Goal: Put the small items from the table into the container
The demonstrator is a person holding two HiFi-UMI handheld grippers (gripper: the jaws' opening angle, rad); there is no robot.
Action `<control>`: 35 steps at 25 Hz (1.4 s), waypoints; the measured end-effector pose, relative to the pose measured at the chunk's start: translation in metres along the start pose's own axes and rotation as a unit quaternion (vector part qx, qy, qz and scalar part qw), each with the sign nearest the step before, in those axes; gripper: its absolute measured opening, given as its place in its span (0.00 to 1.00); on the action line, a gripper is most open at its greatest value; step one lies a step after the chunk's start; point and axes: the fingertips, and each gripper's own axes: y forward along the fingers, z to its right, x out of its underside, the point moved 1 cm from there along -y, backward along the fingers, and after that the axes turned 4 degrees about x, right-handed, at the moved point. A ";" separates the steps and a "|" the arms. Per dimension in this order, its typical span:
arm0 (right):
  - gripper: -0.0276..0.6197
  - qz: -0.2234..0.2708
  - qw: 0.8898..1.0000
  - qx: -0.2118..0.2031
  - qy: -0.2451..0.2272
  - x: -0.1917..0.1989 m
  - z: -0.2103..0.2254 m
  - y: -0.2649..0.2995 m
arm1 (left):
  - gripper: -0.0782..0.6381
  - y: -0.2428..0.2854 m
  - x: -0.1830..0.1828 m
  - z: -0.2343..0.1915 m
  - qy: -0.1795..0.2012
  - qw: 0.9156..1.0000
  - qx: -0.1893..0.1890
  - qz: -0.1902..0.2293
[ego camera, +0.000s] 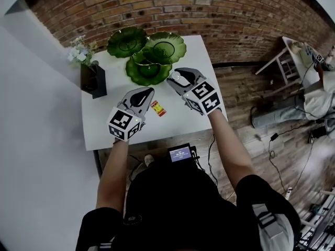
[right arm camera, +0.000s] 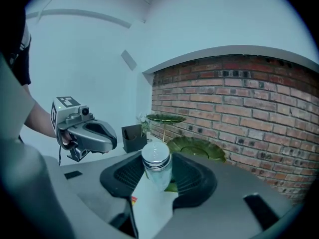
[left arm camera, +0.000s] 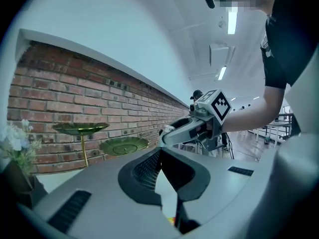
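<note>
My right gripper (ego camera: 175,78) is shut on a small glass shaker (right arm camera: 157,166) with a metal lid, held above the white table (ego camera: 199,51) near the green leaf-shaped tiered plates (ego camera: 148,51). The shaker's lid (ego camera: 176,77) shows between the jaws in the head view. My left gripper (ego camera: 148,91) is shut with nothing in it, raised over the table's middle; its jaws meet in the left gripper view. A red and yellow packet (ego camera: 158,108) lies flat on the table between the two grippers. A black container (ego camera: 94,80) with white flowers (ego camera: 79,50) stands at the table's left edge.
A brick wall (ego camera: 209,9) runs behind the table. A small screen device (ego camera: 179,153) sits at the table's front edge. On the wooden floor to the right are a white chair (ego camera: 282,61), cables and a seated person (ego camera: 309,101).
</note>
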 end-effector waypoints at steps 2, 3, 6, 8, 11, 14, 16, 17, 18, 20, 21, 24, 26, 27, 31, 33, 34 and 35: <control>0.32 0.003 1.000 0.000 -0.008 -0.011 0.008 0.007 | 0.11 0.004 -0.009 -0.008 0.007 1.000 -0.005 0.002; 0.32 0.004 1.000 -0.001 -0.012 -0.015 0.012 0.011 | 0.11 0.006 -0.014 -0.012 0.009 1.000 -0.008 0.003; 0.32 0.005 1.000 -0.001 -0.019 -0.028 0.025 0.025 | 0.11 0.009 -0.024 -0.027 0.011 1.000 -0.020 0.007; 0.32 0.004 1.000 0.001 -0.018 -0.034 0.035 0.034 | 0.11 0.012 -0.028 -0.036 0.013 1.000 -0.026 0.005; 0.32 -0.002 1.000 0.008 -0.013 -0.039 0.050 0.050 | 0.11 0.016 -0.029 -0.045 0.021 0.999 -0.030 -0.002; 0.32 -0.008 1.000 0.012 -0.007 -0.040 0.063 0.065 | 0.11 0.022 -0.028 -0.052 0.020 0.999 -0.034 -0.005; 0.32 -0.012 1.000 0.014 -0.003 -0.039 0.070 0.074 | 0.11 0.026 -0.026 -0.055 0.017 0.999 -0.035 -0.006; 0.32 -0.016 1.000 0.015 -0.003 -0.038 0.073 0.079 | 0.11 0.027 -0.025 -0.057 0.015 0.999 -0.036 -0.006; 0.32 -0.020 1.000 0.015 -0.004 -0.036 0.076 0.084 | 0.11 0.029 -0.024 -0.059 0.014 0.999 -0.036 -0.006; 0.32 -0.029 0.999 0.017 -0.003 -0.033 0.083 0.093 | 0.11 0.032 -0.022 -0.063 0.011 0.999 -0.036 -0.006; 0.32 -0.033 0.999 0.018 -0.001 -0.032 0.086 0.098 | 0.11 0.033 -0.021 -0.064 0.010 0.999 -0.036 -0.007; 0.32 -0.049 0.999 0.016 0.008 -0.026 0.093 0.109 | 0.11 0.035 -0.019 -0.068 0.007 0.999 -0.036 -0.008; 0.32 -0.063 0.998 0.012 0.012 -0.021 0.096 0.115 | 0.11 0.037 -0.017 -0.069 0.004 0.999 -0.035 -0.009; 0.32 -0.069 0.998 0.011 0.013 -0.018 0.098 0.117 | 0.11 0.037 -0.016 -0.069 0.003 0.999 -0.035 -0.011; 0.32 -0.079 0.997 0.011 0.020 -0.013 0.101 0.125 | 0.11 0.034 -0.009 -0.073 -0.003 0.999 -0.040 -0.014; 0.32 -0.082 0.996 0.010 0.025 -0.013 0.103 0.127 | 0.11 0.032 -0.008 -0.074 -0.005 0.999 -0.042 -0.015; 0.32 -0.084 0.996 0.010 0.027 -0.013 0.104 0.127 | 0.11 0.032 -0.008 -0.075 -0.006 0.999 -0.043 -0.016; 0.32 -0.085 0.996 0.009 0.028 -0.013 0.104 0.128 | 0.11 0.031 -0.008 -0.075 -0.006 0.999 -0.044 -0.016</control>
